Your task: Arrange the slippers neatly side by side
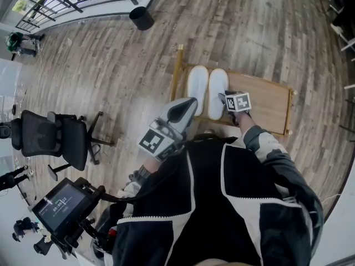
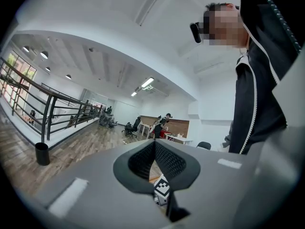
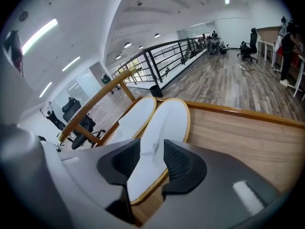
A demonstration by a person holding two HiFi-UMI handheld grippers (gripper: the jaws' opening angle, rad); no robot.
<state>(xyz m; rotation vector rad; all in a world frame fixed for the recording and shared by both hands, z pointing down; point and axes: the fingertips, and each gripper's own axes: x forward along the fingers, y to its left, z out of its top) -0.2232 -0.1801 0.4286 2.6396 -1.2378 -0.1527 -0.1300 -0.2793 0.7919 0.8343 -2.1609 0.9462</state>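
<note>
Wooden platform [image 1: 269, 101] with 2 white slippers [image 1: 198, 87] side by side

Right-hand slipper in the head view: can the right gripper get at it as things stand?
Probably yes. The right gripper sits right at that slipper, jaws apart, its near end showing between them, nothing in the way. The other slipper lies close alongside, so that side is tight.
</note>
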